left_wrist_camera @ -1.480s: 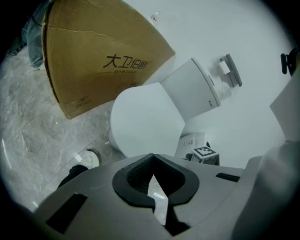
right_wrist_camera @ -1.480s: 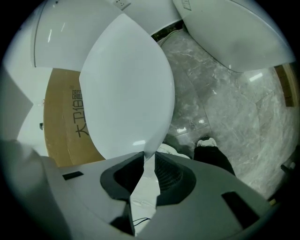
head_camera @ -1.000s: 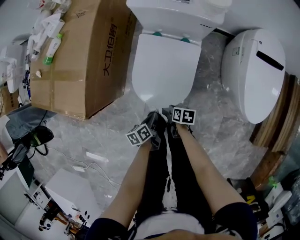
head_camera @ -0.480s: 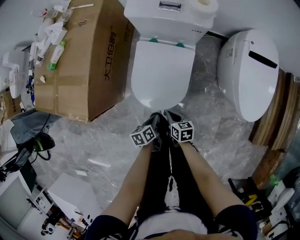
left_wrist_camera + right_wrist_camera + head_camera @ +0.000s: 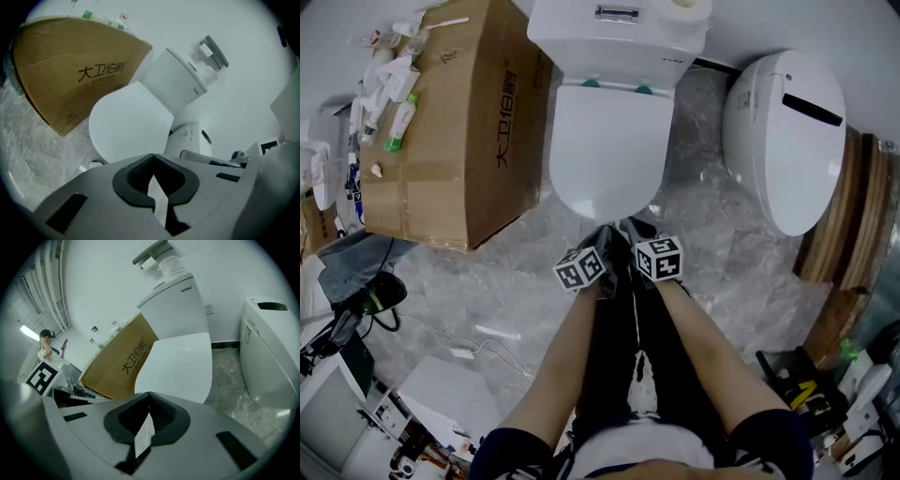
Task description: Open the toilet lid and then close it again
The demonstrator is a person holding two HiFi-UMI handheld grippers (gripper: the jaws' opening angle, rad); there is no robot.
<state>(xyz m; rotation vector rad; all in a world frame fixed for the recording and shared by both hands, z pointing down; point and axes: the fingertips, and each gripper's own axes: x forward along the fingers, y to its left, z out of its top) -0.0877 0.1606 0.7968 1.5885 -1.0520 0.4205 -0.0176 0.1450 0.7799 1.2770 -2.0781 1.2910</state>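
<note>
Your left gripper (image 5: 152,182) and right gripper (image 5: 146,423) have their ridged dark jaws pressed together, empty. They sit side by side, angled down, just off the front edge of the toilet lid (image 5: 609,141), a smooth, glossy white oval lying closed beside a matte cardboard box (image 5: 450,122).

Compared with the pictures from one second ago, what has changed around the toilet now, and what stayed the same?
The right gripper has drawn back from the front edge of the toilet lid toward the person and rolled; it now sits beside the left gripper. Nothing was taken or released. Both jaws are shut and empty, the lid stays down, and the left gripper hardly moved.
</note>
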